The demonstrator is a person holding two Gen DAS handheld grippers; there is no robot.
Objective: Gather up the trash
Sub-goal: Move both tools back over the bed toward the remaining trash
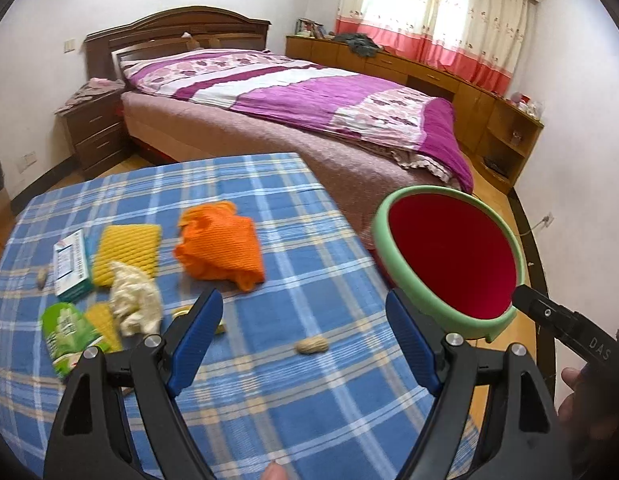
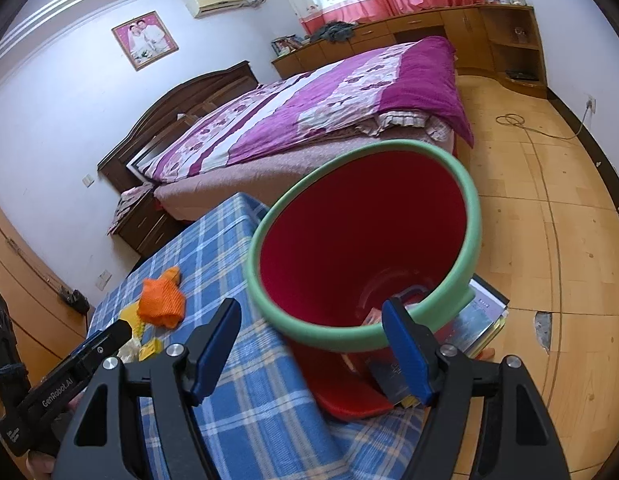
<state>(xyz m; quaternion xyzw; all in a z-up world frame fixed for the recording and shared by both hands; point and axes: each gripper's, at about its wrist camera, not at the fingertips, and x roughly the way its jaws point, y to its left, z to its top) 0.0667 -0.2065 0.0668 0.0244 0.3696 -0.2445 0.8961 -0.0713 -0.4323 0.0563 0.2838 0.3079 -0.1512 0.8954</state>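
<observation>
The surface [image 1: 269, 400] carries a blue plaid cloth with the trash spread over its left half. From the left: a peanut [image 1: 41, 278] near the cloth edge; a white-and-teal carton [image 1: 71, 266] lying flat; a green snack packet [image 1: 69, 338] below it; a yellow ribbed cloth [image 1: 127, 252] beside the carton; a crumpled white tissue [image 1: 135, 304] overlapping the lower edge of the yellow cloth. A crumpled orange cloth [image 1: 221, 244] lies near the middle of the surface. A second peanut [image 1: 312, 346] lies alone, toward the right of the surface.

The left hand-held gripper [image 1: 303, 312] stands wide above the surface with nothing between its blue pads [image 1: 197, 336]; the second peanut lies on the surface below the gap.

A red bin [image 2: 361, 240] with a green rim stands off the right edge of the surface, tilted so that its mouth faces the cameras. Small items lie at its bottom; they cannot be identified. The right hand-held gripper [image 2: 313, 328] is wide, its pads not pressing on anything. Its right pad overlaps the bin's near rim in the right wrist view; contact cannot be determined.

Behind the surface stands a bed [image 1: 309, 96] with a purple quilt.
</observation>
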